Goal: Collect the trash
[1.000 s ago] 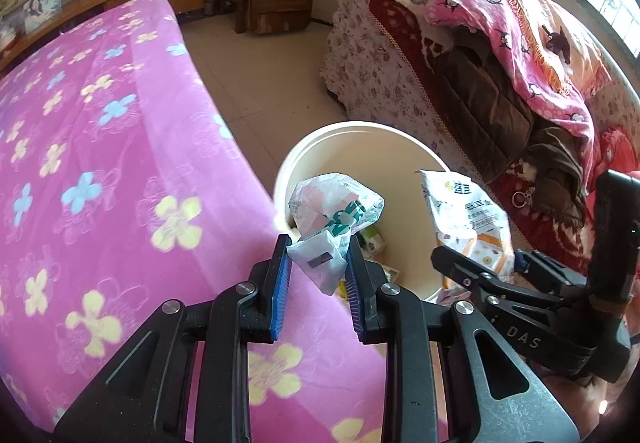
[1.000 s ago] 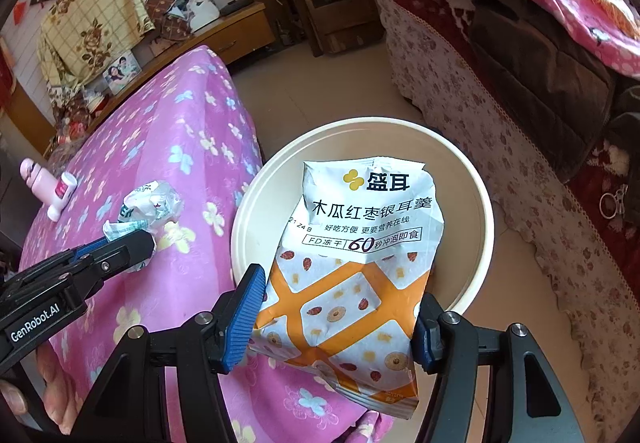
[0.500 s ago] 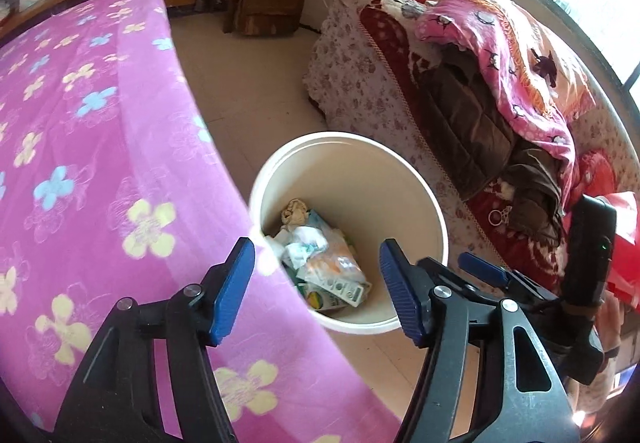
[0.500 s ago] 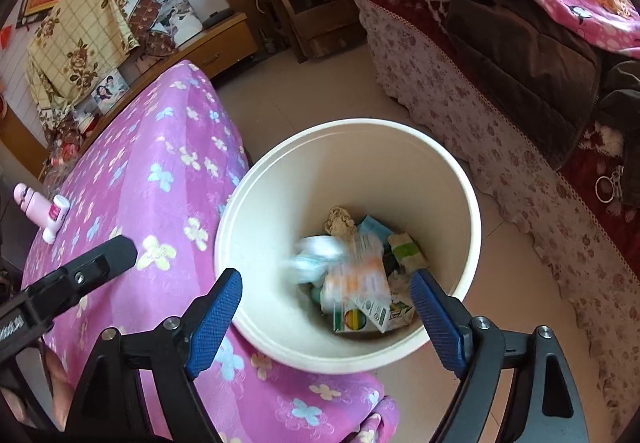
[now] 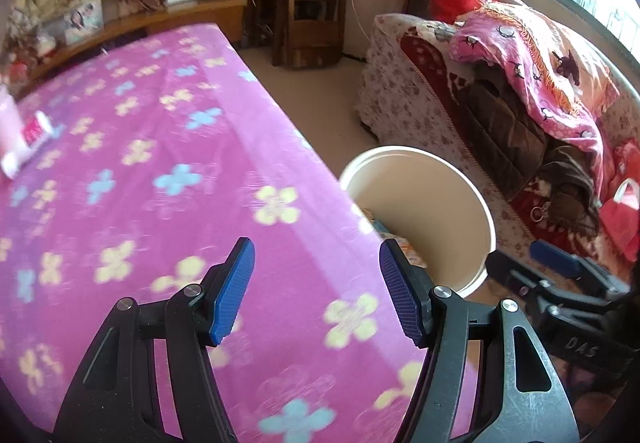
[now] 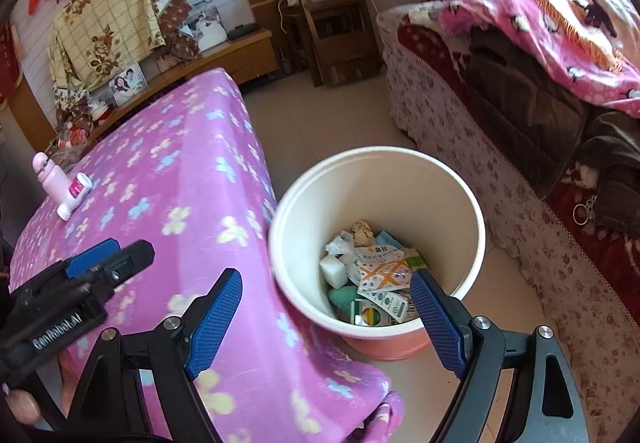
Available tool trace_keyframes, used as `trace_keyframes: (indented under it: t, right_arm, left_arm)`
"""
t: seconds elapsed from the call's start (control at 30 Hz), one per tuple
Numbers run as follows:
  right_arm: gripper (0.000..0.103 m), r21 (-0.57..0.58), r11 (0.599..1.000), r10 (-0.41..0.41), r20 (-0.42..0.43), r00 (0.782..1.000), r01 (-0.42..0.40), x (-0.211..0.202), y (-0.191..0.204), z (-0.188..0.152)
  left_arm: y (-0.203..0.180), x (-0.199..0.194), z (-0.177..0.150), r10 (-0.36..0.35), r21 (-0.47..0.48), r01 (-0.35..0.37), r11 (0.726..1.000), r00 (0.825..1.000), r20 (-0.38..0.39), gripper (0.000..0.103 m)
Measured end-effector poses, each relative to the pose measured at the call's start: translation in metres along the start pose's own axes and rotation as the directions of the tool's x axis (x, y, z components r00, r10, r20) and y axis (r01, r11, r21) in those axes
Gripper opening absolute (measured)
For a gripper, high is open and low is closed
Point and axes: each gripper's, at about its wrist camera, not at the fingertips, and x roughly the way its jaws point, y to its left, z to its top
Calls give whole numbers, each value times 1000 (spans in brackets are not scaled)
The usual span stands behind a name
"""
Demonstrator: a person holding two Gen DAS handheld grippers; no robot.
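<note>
The left gripper [image 5: 316, 291] hangs over the pink flowered bench [image 5: 160, 171], jaws spread wide and empty; the right gripper [image 6: 326, 323] is likewise wide apart and empty, poised above the near rim of the bin [image 6: 476, 219]; the bin stands on the floor just beside the bench edge; wrappers [image 6: 380, 275] and other trash lie piled at its bottom.
</note>
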Motion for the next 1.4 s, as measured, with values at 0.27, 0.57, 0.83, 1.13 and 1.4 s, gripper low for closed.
trace_keyframes:
  t: [0.27,0.57,0.83,1.13,1.4]
  right_arm:
    - [84,-16,999,-47,89,995,49,-37,36,-13]
    - [84,-48,996,-61,215,975,73,-85,71,-27]
    - [84,-64,995,-58,297,953,80,-116,88,-39]
    - [84,-73,994,-54,341,939,84,-133,100,-49]
    - [84,-82,993,-56,352,934,90,-140,105,-52]
  left_arm:
    - [21,-57,-21,30,-1,-30,1000,995,98,64]
    - [38,-116,-38,64,-3,-65,998,971,230,64]
    - [45,-153,-52,82,-14,-82,997,945,315,64]
    - [49,-176,-63,80,-22,-77,997,929,362,64]
    - [50,-183,-68,77,-22,-74,997,924,375,64]
